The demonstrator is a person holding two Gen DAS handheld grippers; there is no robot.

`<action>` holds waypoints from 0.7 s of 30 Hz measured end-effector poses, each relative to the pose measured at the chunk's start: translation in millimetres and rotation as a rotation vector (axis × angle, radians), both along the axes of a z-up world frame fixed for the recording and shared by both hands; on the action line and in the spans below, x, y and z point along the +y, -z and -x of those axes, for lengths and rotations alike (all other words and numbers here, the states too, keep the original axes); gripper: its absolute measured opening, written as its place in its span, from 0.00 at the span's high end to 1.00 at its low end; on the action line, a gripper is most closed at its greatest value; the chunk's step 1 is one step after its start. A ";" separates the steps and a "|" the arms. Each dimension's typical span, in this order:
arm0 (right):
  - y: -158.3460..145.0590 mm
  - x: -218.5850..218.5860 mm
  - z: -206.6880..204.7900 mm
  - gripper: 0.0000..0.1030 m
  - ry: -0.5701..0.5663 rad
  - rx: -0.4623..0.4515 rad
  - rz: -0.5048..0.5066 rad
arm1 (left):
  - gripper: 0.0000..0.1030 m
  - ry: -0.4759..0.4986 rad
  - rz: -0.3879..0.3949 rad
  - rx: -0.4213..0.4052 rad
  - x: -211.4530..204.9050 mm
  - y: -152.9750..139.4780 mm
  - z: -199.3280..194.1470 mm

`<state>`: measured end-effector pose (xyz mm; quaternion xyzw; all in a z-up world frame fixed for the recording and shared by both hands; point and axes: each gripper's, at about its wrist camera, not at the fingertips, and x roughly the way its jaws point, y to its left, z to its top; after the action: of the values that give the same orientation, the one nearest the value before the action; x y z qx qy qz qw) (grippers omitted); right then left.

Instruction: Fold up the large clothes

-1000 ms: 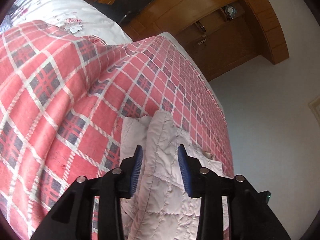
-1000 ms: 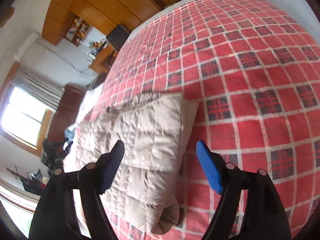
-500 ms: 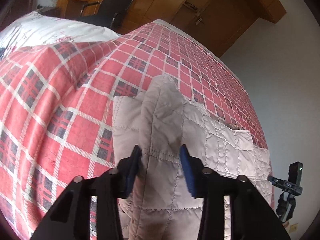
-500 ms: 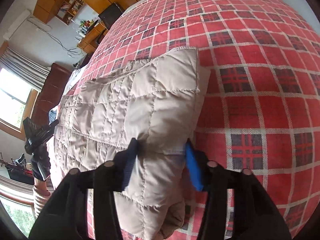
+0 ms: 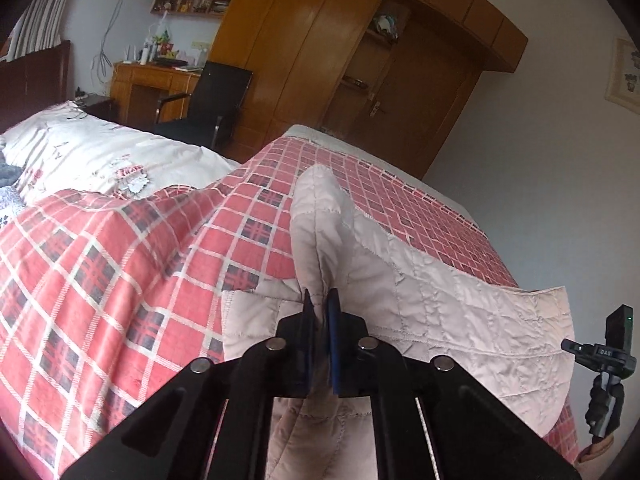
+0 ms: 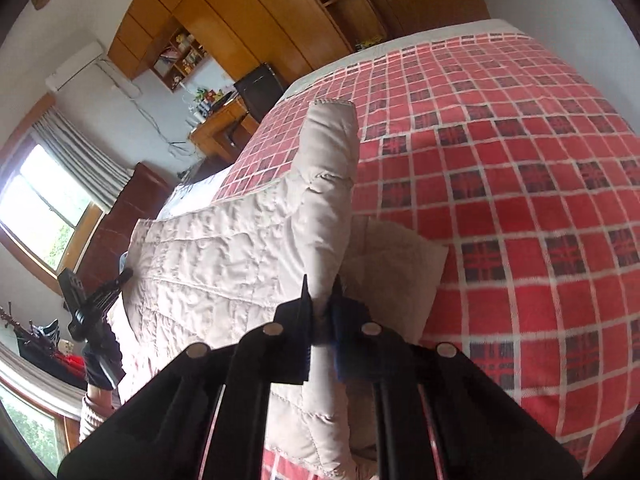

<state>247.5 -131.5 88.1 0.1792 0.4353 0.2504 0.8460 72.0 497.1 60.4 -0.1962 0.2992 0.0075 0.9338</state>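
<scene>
Left wrist view: the left tool (image 5: 321,312) has its two fingers pressed together on a raised fold of the beige quilted jacket (image 5: 460,312), pinching the cloth so that a peak of it stands up just beyond the tips. The rest of the jacket spreads to the right and lies on the bed (image 5: 100,280), which is covered by a red plaid blanket. At the far left of the bed lies a white flowered pillow (image 5: 100,156). Beyond the bed stand a wooden wardrobe (image 5: 320,40), a black chair (image 5: 208,100) and a desk (image 5: 152,80). At the right edge the other tool shows as a small dark shape.

Right wrist view: the right tool (image 6: 322,300) is likewise clamped on a lifted fold of the jacket (image 6: 224,256), whose body stretches away to the left over the blanket (image 6: 520,200). A window (image 6: 40,208) with a curtain is at the far left.
</scene>
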 end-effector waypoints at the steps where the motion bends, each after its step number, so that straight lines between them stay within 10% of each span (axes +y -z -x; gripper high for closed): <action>1: 5.9 0.3 -7.9 0.93 0.012 0.018 0.001 | 0.95 -0.004 0.012 0.023 3.6 6.0 -6.8; 10: 87.0 1.9 -47.1 0.91 0.056 0.219 0.035 | 0.91 -0.007 0.097 0.270 24.9 90.5 -50.4; 16: 81.9 -0.3 -38.6 0.82 0.060 0.200 0.047 | 0.88 -0.009 0.145 0.276 31.6 81.5 -40.6; 21: 58.1 -12.9 -3.3 0.67 0.029 0.141 0.039 | 0.65 0.012 0.169 0.219 35.6 60.9 5.0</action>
<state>250.8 -144.3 30.0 0.1862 0.4961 0.2166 0.8199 67.0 532.7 -0.5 -0.2703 0.4003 -0.0020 0.8756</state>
